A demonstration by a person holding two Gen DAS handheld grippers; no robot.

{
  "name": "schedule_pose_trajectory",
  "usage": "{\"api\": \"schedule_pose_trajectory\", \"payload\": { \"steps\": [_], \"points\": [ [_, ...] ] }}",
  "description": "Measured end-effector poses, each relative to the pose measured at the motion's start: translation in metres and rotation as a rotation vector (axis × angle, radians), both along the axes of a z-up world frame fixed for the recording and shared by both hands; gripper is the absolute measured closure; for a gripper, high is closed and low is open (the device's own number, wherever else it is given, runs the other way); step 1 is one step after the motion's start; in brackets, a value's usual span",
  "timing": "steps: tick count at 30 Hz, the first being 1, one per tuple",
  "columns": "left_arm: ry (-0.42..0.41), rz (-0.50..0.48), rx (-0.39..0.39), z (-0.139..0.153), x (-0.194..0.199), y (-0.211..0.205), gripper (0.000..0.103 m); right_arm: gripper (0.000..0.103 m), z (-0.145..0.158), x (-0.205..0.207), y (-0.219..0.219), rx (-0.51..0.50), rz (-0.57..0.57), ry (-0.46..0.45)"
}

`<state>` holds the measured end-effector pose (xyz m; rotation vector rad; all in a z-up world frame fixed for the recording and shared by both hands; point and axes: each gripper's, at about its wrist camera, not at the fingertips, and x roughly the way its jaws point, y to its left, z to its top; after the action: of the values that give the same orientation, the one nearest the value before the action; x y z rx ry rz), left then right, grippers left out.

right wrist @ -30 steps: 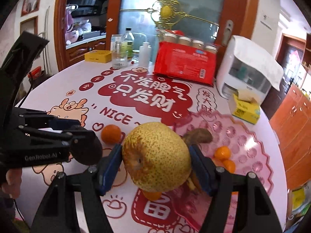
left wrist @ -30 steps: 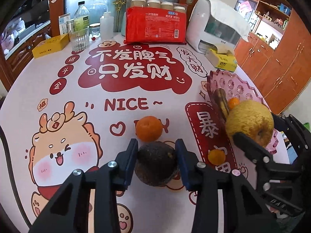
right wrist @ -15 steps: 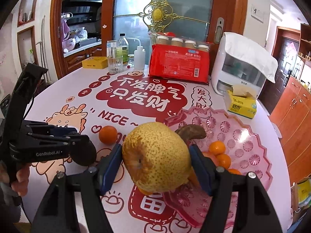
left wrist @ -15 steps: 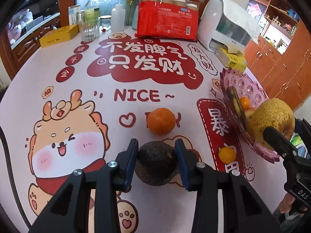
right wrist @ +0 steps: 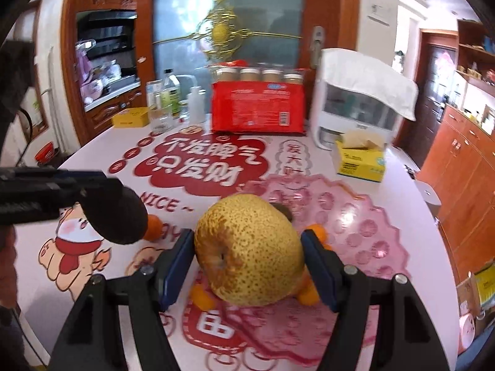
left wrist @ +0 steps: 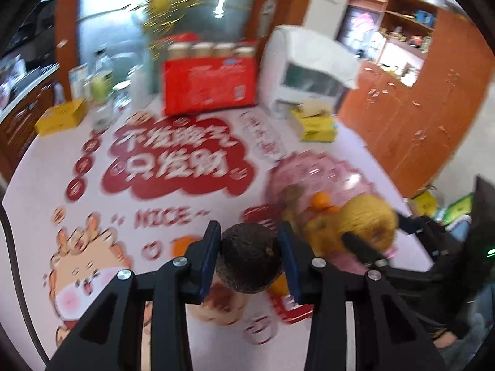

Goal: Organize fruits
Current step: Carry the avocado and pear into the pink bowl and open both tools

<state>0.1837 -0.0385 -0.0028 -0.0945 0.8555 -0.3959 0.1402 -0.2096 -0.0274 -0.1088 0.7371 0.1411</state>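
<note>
My left gripper (left wrist: 247, 230) is shut on a dark avocado (left wrist: 247, 262) and holds it in the air above the printed tablecloth. My right gripper (right wrist: 247, 238) is shut on a big speckled yellow pear (right wrist: 253, 262), over the near rim of the pink scalloped plate (right wrist: 371, 232). Small oranges (right wrist: 318, 232) and a brown stalk (right wrist: 283, 210) lie in the plate. A larger orange (right wrist: 153, 227) sits on the cloth, half hidden behind the avocado (right wrist: 114, 213). The left wrist view is blurred; it has the pear (left wrist: 362, 219) and the plate (left wrist: 309, 173) at right.
At the table's back stand a red pack of cups (right wrist: 258, 108), a white appliance (right wrist: 359, 105), a yellow tissue box (right wrist: 360, 160), bottles with a glass (right wrist: 164, 105) and a yellow box (right wrist: 130, 119). One small orange (right wrist: 202, 295) lies beside the plate's near rim.
The left gripper has lifted the avocado off the cloth and carried it right, toward the plate. The right gripper has shifted with the pear over the plate's near part.
</note>
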Motion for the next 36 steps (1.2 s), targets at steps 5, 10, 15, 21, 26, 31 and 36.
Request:
{"api": "schedule_pose_trajectory", "payload": {
  "steps": [5,10,15,21,26,31,36],
  "points": [
    [-0.048,-0.08,-0.014,0.024,0.011,-0.051,0.067,0.033,0.0,0.007,-0.045,-0.022,-0.094,0.009],
    [-0.022,-0.145,-0.017,0.017,0.035,-0.103,0.067,0.033,-0.01,0.022,-0.095,-0.012,-0.194,0.047],
    [0.038,-0.155,-0.025,-0.011,0.06,-0.148,0.067,0.033,-0.027,0.038,-0.126,-0.003,-0.256,0.088],
    [0.05,-0.111,0.021,-0.048,0.085,-0.178,0.067,0.033,-0.047,0.049,-0.138,0.019,-0.294,0.115],
    [0.048,-0.108,0.047,-0.069,0.09,-0.182,0.066,0.032,-0.069,0.053,-0.136,0.015,-0.317,0.144],
    [0.024,-0.138,0.078,-0.069,0.087,-0.184,0.065,0.031,-0.074,0.053,-0.129,-0.007,-0.371,0.122],
    [0.004,-0.141,0.117,-0.067,0.08,-0.183,0.041,0.03,-0.073,0.049,-0.124,-0.006,-0.383,0.112]
  ]
}}
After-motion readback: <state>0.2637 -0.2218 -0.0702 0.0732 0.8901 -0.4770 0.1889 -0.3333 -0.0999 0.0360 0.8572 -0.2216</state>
